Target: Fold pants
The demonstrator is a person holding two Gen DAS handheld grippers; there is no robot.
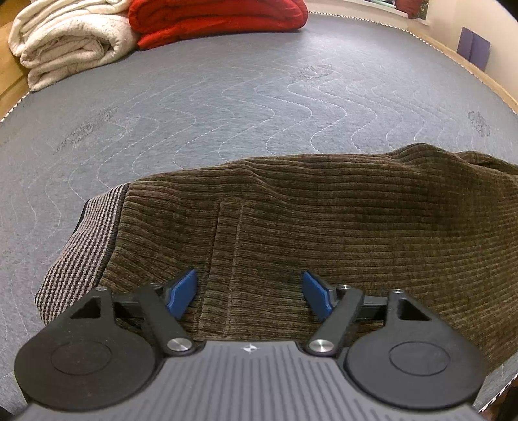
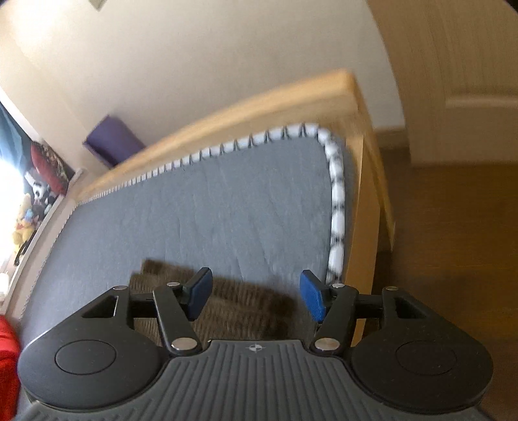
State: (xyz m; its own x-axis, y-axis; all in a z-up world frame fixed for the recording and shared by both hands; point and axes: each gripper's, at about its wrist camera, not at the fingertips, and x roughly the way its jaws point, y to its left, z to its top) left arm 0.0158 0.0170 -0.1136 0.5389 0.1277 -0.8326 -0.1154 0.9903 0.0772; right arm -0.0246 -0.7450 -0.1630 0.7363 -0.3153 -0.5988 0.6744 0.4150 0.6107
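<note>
Lying across the near part of a grey quilted mattress [image 1: 226, 107], the brown corduroy pants [image 1: 323, 226] fill the lower half of the left wrist view, their ribs running crosswise and a striped lining [image 1: 81, 252] turned out at the left end. A vertical seam or pocket edge runs down the cloth between the blue pads. The left gripper [image 1: 249, 293] hangs low over this fabric with its jaws well apart; the pads flank the cloth without pinching it, so nothing is clamped.

At the far left corner of the mattress sit a folded cream blanket [image 1: 68, 42] and, just beside it, a folded red blanket [image 1: 217, 19]. A wooden bed frame [image 1: 469, 68] curves round the far edge, with a purple box [image 1: 472, 45] against the wall beyond it.

The right wrist view is blurred. The right gripper [image 2: 255, 296] also has its jaws spread, and a stretch of the brown pants [image 2: 233, 307] lies below and between them; the pads do not seem to press on it, though the blur makes contact hard to judge. Past the fingers the mattress runs to its white piped corner [image 2: 333, 181], the wooden frame and a brown floor [image 2: 453, 226].
</note>
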